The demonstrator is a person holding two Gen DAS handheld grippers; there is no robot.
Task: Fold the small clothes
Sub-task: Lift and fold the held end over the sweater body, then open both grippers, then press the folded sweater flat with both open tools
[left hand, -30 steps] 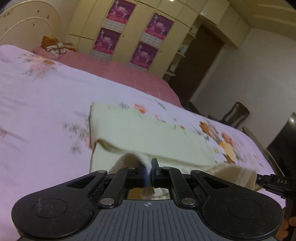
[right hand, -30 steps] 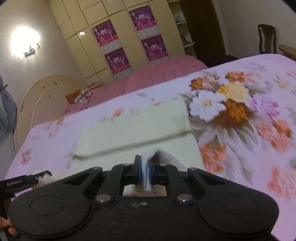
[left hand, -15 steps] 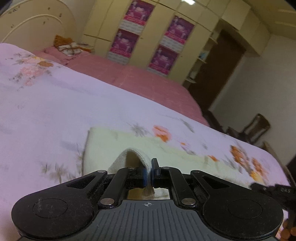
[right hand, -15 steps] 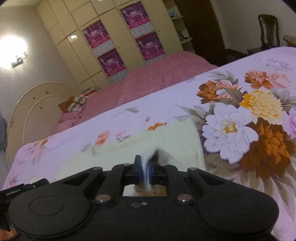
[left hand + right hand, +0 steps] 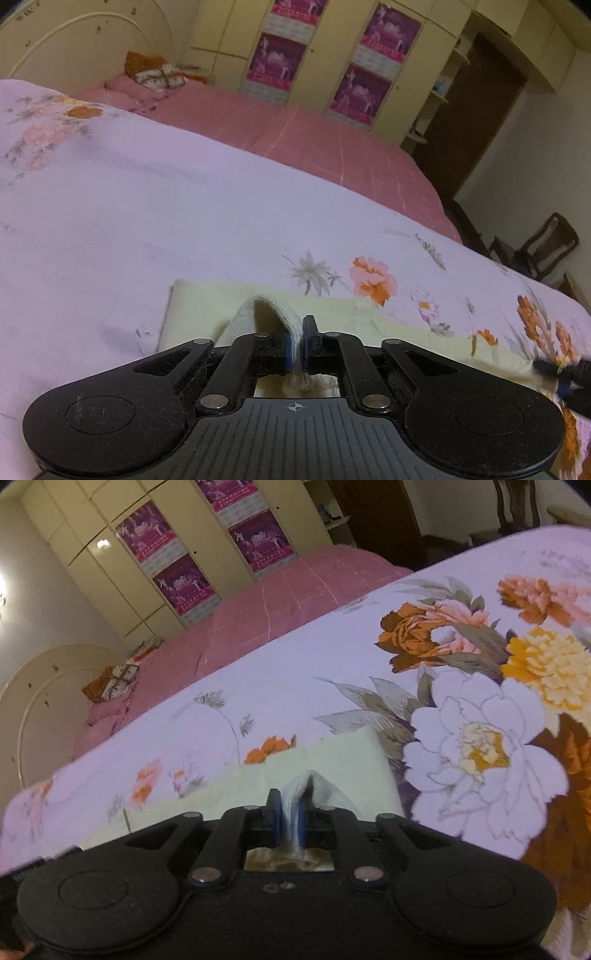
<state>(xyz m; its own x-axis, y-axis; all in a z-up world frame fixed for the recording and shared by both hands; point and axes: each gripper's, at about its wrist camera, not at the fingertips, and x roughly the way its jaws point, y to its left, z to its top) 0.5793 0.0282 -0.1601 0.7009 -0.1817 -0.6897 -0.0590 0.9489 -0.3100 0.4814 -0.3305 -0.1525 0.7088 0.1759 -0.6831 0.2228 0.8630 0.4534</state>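
Here the left hand-held gripper has a raised fold of the cream garment between its blue pads; its jaws have just been opening a little, stand narrow, and the cloth edge still lies in the gap, though whether the pads still press on it I cannot tell. The right hand-held gripper shows the same: narrow jaws that have just been opening, with a white-looking strip of the cream garment running between the blue pads. The garment lies flat on the bed, folded into a long band directly ahead of both grippers, on a lilac bedspread printed with flowers, large orange and white blooms just beside its right end. Beyond lies a pink quilt, a cushion near the curved headboard, and a cream wardrobe with purple posters.
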